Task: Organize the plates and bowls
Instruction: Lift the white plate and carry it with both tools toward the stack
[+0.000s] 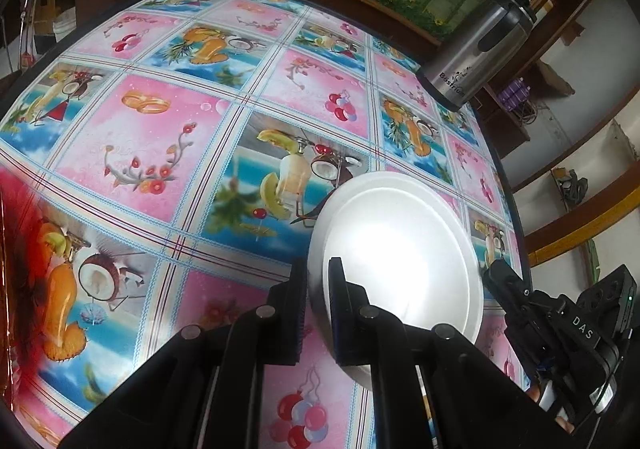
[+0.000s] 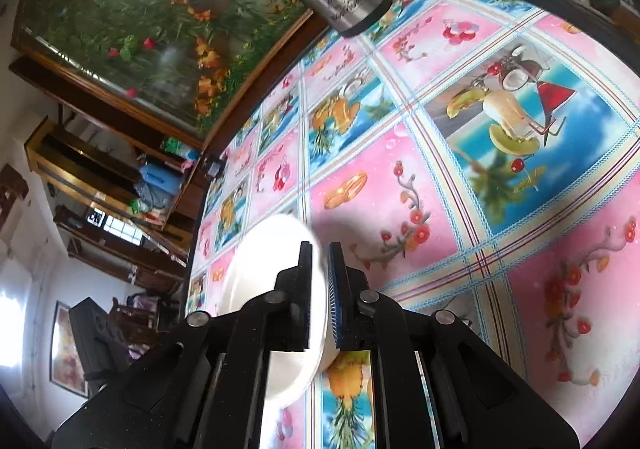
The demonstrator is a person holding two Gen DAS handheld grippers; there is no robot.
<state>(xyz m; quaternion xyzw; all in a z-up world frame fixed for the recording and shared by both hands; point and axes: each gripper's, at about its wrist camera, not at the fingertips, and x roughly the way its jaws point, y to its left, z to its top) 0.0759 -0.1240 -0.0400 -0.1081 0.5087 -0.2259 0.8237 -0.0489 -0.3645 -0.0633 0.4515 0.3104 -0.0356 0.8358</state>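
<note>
White plate [image 1: 400,249] clamped at opposite rims: left gripper [image 1: 318,309] pinched on the near-left edge, right gripper [image 2: 320,297] pinched on the far-right edge, seen as the black tool at the plate's right side in the left wrist view. Held tilted above the patterned bench [image 1: 160,169], disc spanning between the two grippers, steel flask [image 1: 480,45] well beyond; no stack or bowl in sight to aim for.
</note>
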